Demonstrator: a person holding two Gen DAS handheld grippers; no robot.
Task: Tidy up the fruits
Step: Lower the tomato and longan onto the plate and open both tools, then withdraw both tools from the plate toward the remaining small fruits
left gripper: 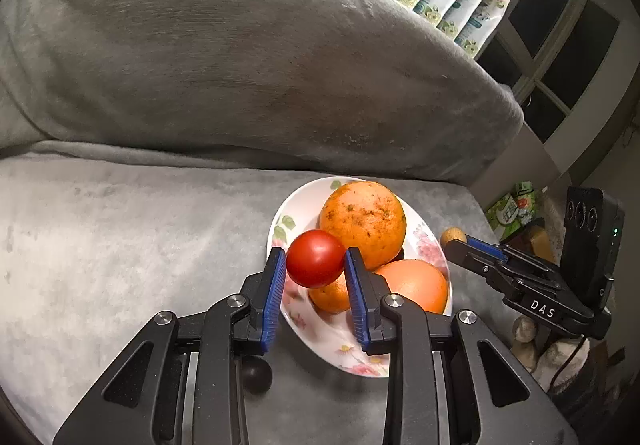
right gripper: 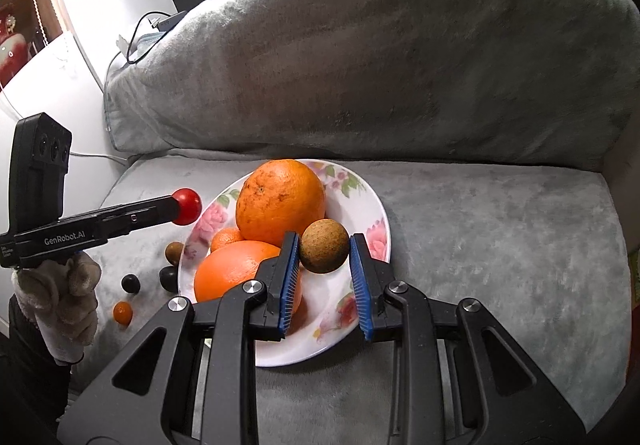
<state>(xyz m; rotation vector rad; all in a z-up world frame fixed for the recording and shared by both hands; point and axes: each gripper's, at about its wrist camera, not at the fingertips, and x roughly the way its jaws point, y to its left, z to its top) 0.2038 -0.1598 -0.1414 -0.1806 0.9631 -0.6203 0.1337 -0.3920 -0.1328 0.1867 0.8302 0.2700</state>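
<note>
My left gripper (left gripper: 315, 255) is shut on a red tomato (left gripper: 315, 259), held just above the near-left rim of a floral plate (left gripper: 280, 221). In the plate lie a large speckled orange (left gripper: 362, 223), a smooth orange (left gripper: 416, 283) and a small orange (left gripper: 330, 295). My right gripper (right gripper: 325, 239) is shut on a round brown fruit (right gripper: 324, 246) over the plate (right gripper: 372, 213), in front of the large orange (right gripper: 280, 201). In the right wrist view the left gripper (right gripper: 176, 209) with the tomato (right gripper: 187, 205) sits left of the plate.
The plate rests on a grey sofa seat (right gripper: 480, 245) below a big back cushion (left gripper: 240, 45). Left of the plate lie several small loose fruits: a brown one (right gripper: 174, 253), dark ones (right gripper: 131, 283) and a tiny orange one (right gripper: 122, 313). A gloved hand (right gripper: 68, 293) holds the left gripper.
</note>
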